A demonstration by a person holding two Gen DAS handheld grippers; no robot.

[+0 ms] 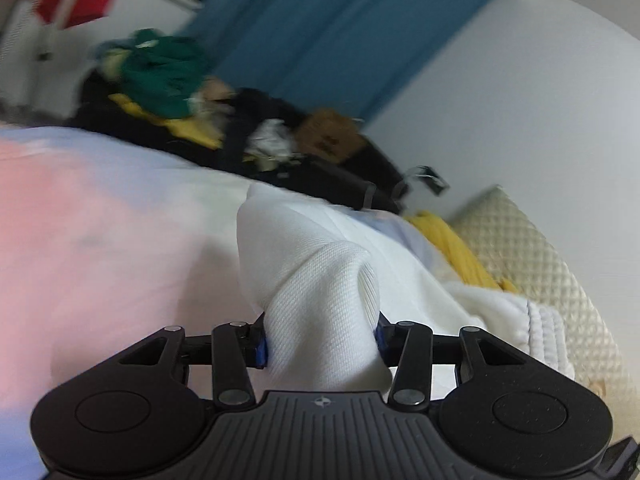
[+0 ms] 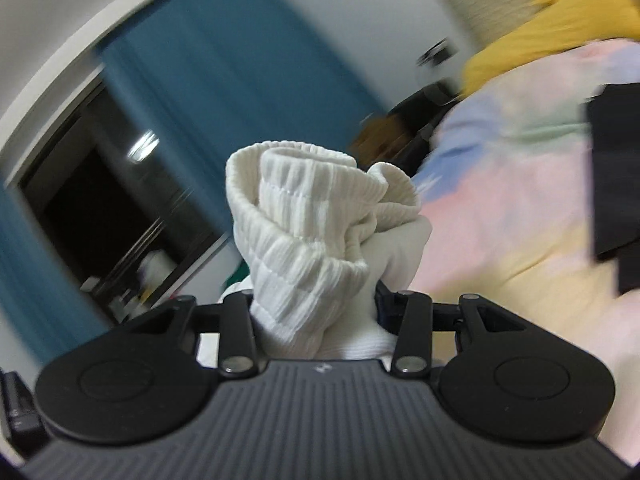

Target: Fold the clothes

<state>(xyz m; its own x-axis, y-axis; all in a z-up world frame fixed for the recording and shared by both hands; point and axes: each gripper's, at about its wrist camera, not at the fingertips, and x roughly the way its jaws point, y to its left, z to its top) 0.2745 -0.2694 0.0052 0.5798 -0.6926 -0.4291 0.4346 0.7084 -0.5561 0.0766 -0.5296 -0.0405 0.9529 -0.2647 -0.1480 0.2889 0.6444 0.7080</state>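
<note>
A white knit garment (image 1: 316,280) is bunched between the pads of my left gripper (image 1: 320,340), which is shut on a fold of its smooth body fabric. From there it trails off to the right, ending in a ribbed hem (image 1: 540,328). My right gripper (image 2: 316,304) is shut on the ribbed cuff end of the white garment (image 2: 316,216), which stands up in a thick roll above the jaws. Both views are blurred by motion. A pastel tie-dye cloth (image 1: 88,240) lies under and beside the garment, and the tie-dye cloth (image 2: 520,184) fills the right of the right wrist view.
A pile of dark, green and yellow clothes (image 1: 168,80) lies behind the tie-dye cloth. A yellow garment (image 1: 452,244) and a quilted cream pillow (image 1: 532,256) sit to the right. A blue curtain (image 2: 224,80) hangs by a dark window (image 2: 100,200).
</note>
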